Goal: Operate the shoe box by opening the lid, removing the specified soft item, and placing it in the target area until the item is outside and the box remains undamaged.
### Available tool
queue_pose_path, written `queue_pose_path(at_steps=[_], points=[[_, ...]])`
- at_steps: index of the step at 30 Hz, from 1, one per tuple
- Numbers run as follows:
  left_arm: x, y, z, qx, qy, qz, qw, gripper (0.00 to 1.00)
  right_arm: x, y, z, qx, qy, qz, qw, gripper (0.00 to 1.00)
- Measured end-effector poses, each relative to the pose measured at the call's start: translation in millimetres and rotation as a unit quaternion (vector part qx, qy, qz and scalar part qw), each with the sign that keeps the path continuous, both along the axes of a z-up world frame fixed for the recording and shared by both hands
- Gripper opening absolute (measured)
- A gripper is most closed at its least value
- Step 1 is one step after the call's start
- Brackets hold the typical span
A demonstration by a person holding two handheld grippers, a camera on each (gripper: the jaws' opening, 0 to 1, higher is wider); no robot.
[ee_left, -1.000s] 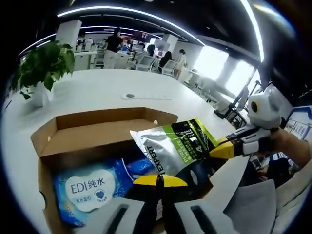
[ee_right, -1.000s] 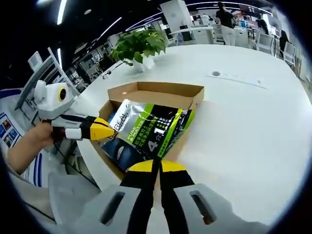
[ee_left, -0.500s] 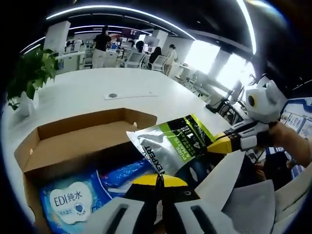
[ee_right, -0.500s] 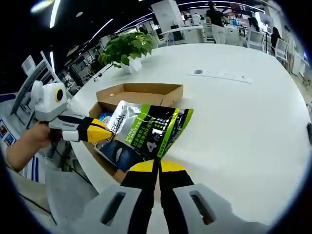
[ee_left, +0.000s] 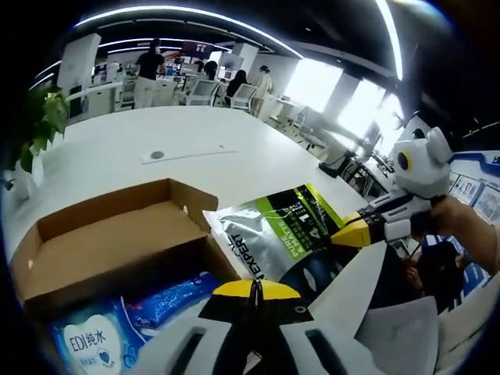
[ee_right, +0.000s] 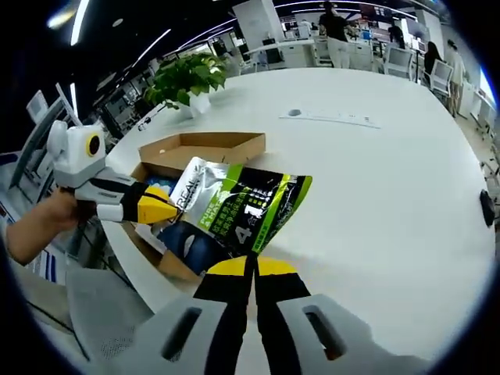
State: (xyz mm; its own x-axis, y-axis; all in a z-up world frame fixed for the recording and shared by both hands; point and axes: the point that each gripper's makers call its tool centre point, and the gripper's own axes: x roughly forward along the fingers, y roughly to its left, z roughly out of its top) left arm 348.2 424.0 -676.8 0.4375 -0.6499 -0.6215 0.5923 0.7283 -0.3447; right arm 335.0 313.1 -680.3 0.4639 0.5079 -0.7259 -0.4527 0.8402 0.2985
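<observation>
In my right gripper view, my left tongs (ee_right: 173,209) pinch one edge of the pouch (ee_right: 238,207), closed tight on it, with the open box (ee_right: 205,148) behind on the white worktop (ee_right: 375,180). My right tongs (ee_right: 251,266) clamp the pouch's other edge, holding it raised over the box's near end. Wipes (ee_left: 94,337) lie inside the box, seen in my left gripper view.
</observation>
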Motion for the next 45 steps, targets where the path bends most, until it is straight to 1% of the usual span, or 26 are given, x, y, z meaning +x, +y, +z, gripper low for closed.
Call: queue_pose_path(at_steps=[4,9,14,22,26,29,32,34,36,37,38,39,41,44,45], points=[[0.4,-11,-1.7,0.001,0.002,-0.007,1.0000,0.00,2,-8,-1.4,-0.003,0.003,-0.005,1.0000,0.00],[6.9,-22,-7.0,0.004,0.006,-0.015,0.9999,0.00,6,-19,-4.8,-0.009,0.006,-0.015,0.9998,0.00],[14.9,-30,-11.2,0.018,0.007,-0.026,0.9995,0.00,14,-26,-10.7,-0.014,0.007,-0.024,0.9996,0.00],[27.0,-40,-22.1,0.054,0.016,-0.049,0.9972,0.00,27,-35,-22.1,-0.026,0.012,-0.030,0.9991,0.00],[31.7,-44,-28.5,0.080,0.012,-0.070,0.9942,0.00,32,-38,-28.3,-0.029,0.015,-0.030,0.9990,0.00],[34.3,-45,-36.0,0.095,0.019,-0.077,0.9923,0.00,36,-38,-32.9,-0.027,0.019,-0.031,0.9990,0.00],[34.2,-45,-43.2,0.115,0.026,-0.090,0.9889,0.00,40,-39,-37.5,-0.030,0.019,-0.030,0.9989,0.00],[36.6,-45,-49.6,0.148,0.021,-0.109,0.9828,0.01,43,-38,-42.7,-0.033,0.021,-0.028,0.9989,0.00],[37.3,-47,-52.6,0.160,0.021,-0.118,0.9798,0.01,46,-38,-47.7,-0.045,0.019,-0.022,0.9986,0.00],[37.2,-48,-55.0,0.168,0.027,-0.126,0.9773,0.01,47,-39,-49.2,-0.048,0.019,-0.020,0.9985,0.00],[37.7,-49,-56.7,0.172,0.030,-0.128,0.9762,0.01,48,-39,-51.2,-0.052,0.019,-0.018,0.9983,0.00],[38.3,-49,-59.9,0.182,0.035,-0.136,0.9733,0.01,49,-39,-52.3,-0.053,0.019,-0.018,0.9983,0.00],[41.0,-49,-64.3,0.198,0.034,-0.146,0.9687,0.01,51,-40,-54.9,-0.051,0.022,-0.018,0.9983,0.00],[43.2,-51,-66.9,0.206,0.033,-0.153,0.9659,0.01,54,-41,-59.4,-0.053,0.024,-0.019,0.9981,0.00],[43.8,-52,-69.9,0.215,0.034,-0.162,0.9623,0.01,55,-42,-62.0,-0.054,0.026,-0.020,0.9980,0.00]])
